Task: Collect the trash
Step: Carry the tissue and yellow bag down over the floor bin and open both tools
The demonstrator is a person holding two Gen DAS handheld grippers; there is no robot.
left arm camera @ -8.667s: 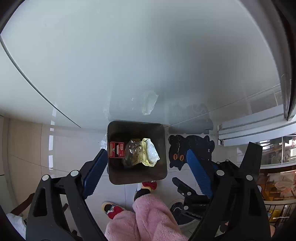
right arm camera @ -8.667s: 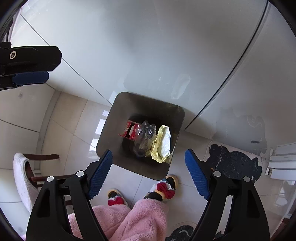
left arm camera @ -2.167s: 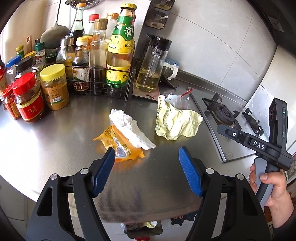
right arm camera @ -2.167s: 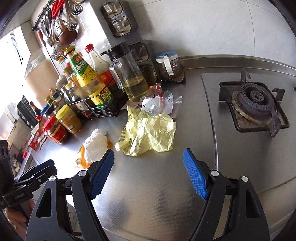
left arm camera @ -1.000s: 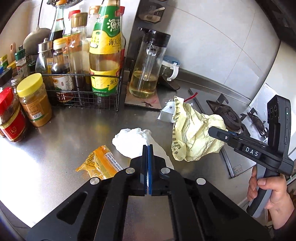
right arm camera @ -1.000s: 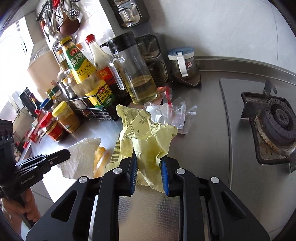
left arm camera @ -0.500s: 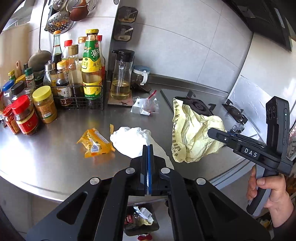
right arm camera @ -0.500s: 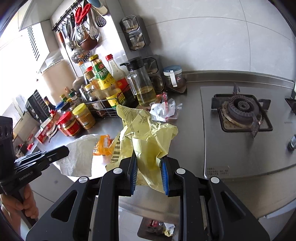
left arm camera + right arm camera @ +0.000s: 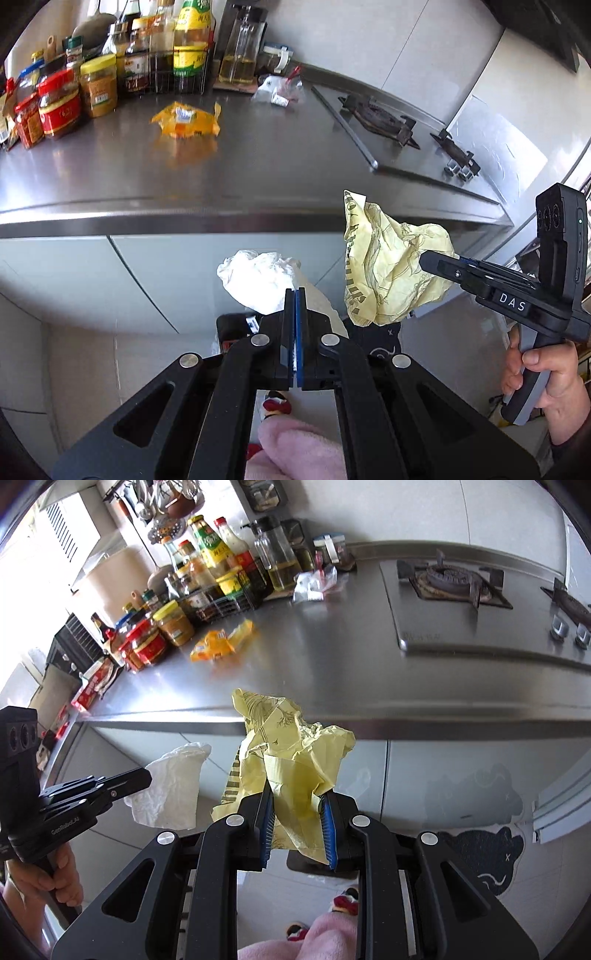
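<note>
Right tongs (image 9: 297, 832) clamped on a crumpled yellow wrapper (image 9: 291, 764), held off the front edge of the steel tabletop (image 9: 332, 672). Left tongs (image 9: 142, 775) at lower left, pinching a white tissue (image 9: 170, 786). On the tabletop: an orange packet (image 9: 221, 640), a clear plastic bag (image 9: 314, 581) near the bottles.

Both grippers have come back off the steel counter (image 9: 258, 173) and now hang in front of the cabinet doors below its edge. The white tissue (image 9: 258, 280) in the left gripper (image 9: 295, 332) and the yellow wrapper (image 9: 291, 775) in the right gripper (image 9: 297, 834) have left the counter, so the orange packet (image 9: 186, 120) lies uncovered
</note>
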